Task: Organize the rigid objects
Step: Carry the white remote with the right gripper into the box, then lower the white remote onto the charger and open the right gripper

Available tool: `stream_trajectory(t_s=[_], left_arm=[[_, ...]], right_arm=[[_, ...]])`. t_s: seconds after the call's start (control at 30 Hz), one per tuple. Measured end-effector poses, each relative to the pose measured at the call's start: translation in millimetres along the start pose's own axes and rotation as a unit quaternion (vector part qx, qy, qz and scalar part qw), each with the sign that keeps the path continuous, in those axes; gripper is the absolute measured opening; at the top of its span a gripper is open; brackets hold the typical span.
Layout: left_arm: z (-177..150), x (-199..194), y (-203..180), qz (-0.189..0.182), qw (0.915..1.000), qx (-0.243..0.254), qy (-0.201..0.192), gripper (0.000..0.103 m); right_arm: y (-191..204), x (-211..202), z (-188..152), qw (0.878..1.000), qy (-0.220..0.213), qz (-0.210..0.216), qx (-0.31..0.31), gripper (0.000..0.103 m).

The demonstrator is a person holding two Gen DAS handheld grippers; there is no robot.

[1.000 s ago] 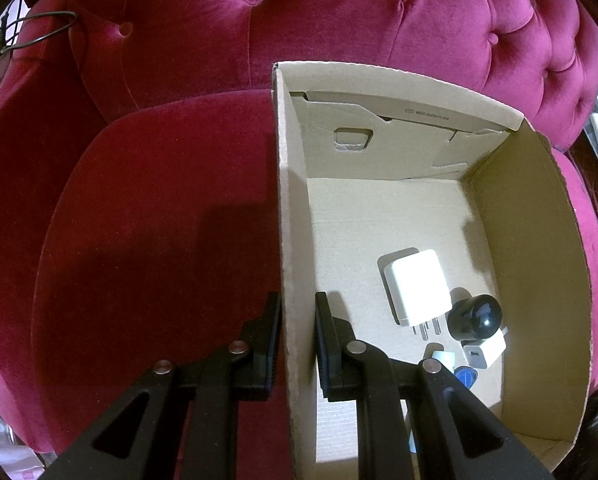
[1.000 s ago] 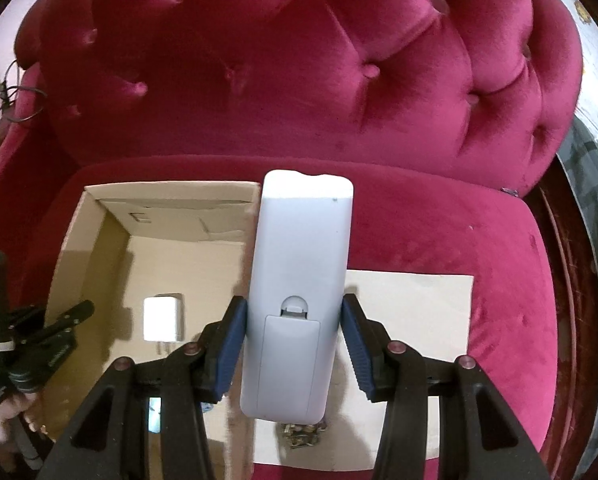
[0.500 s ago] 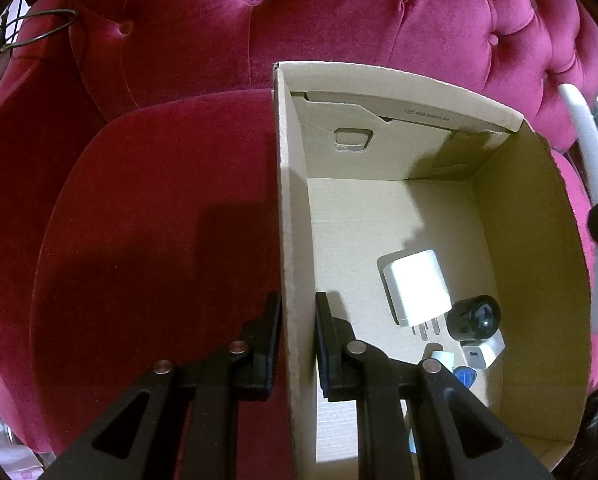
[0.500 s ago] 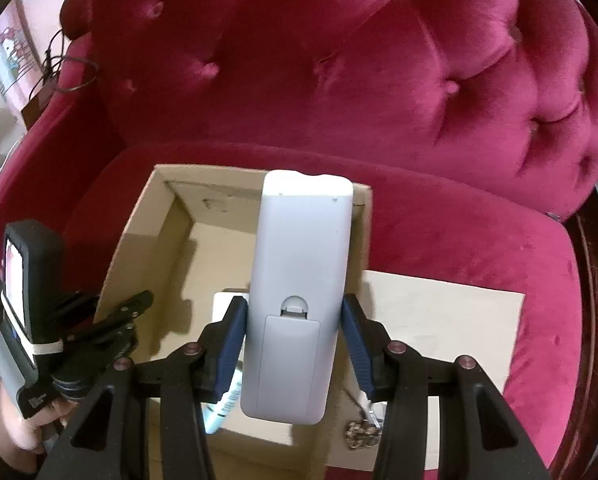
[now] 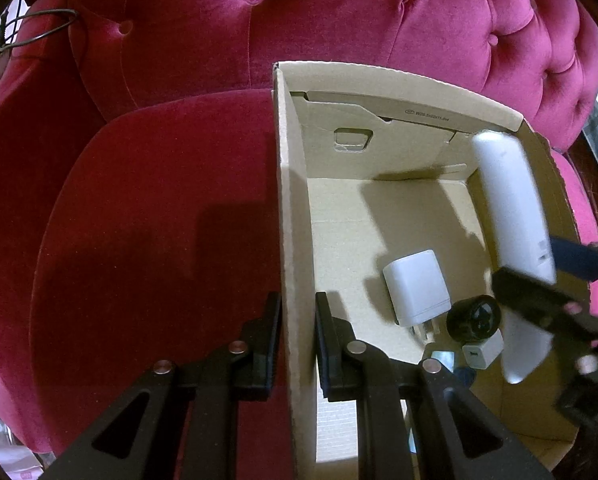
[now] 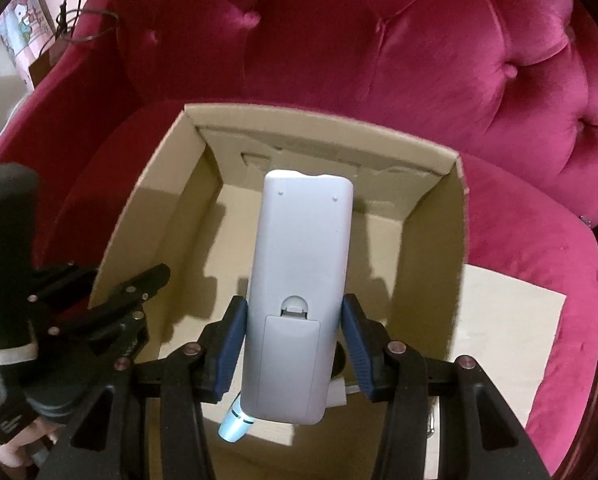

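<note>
Over the cardboard box (image 6: 435, 236), right fingers (image 6: 231, 344) clamp a pale grey remote (image 6: 299, 280), left fingers (image 5: 271, 336) pinching its wall

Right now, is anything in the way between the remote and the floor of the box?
Partly. The remote hangs over the cardboard box; the white charger and black cap lie under its near end, the far floor bare.

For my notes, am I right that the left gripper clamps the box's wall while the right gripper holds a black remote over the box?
Not quite: the remote in the right gripper is white, as the right wrist view shows. The left gripper does clamp the box wall.
</note>
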State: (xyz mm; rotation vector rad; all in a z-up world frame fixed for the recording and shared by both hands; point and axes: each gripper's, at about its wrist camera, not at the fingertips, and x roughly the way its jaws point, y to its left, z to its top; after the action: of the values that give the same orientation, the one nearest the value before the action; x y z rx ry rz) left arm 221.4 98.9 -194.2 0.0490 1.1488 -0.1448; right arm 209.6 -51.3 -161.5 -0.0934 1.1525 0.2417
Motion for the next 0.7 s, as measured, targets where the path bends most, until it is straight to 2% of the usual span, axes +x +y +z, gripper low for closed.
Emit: stream_trajectory(t_s=[0.33, 0.7], left_arm=[[-0.1, -0.2, 1.2, -0.001, 1.0, 0.0, 0.0, 0.017], [0.0, -0.1, 1.1, -0.001, 1.0, 0.001, 0.0, 0.017]], right_arm=[[4.8, 33.8, -9.0, 0.999, 0.034, -0.004, -0.005, 0.051], [2.0, 47.1, -12.3, 0.999, 0.047, -0.01, -0.003, 0.051]])
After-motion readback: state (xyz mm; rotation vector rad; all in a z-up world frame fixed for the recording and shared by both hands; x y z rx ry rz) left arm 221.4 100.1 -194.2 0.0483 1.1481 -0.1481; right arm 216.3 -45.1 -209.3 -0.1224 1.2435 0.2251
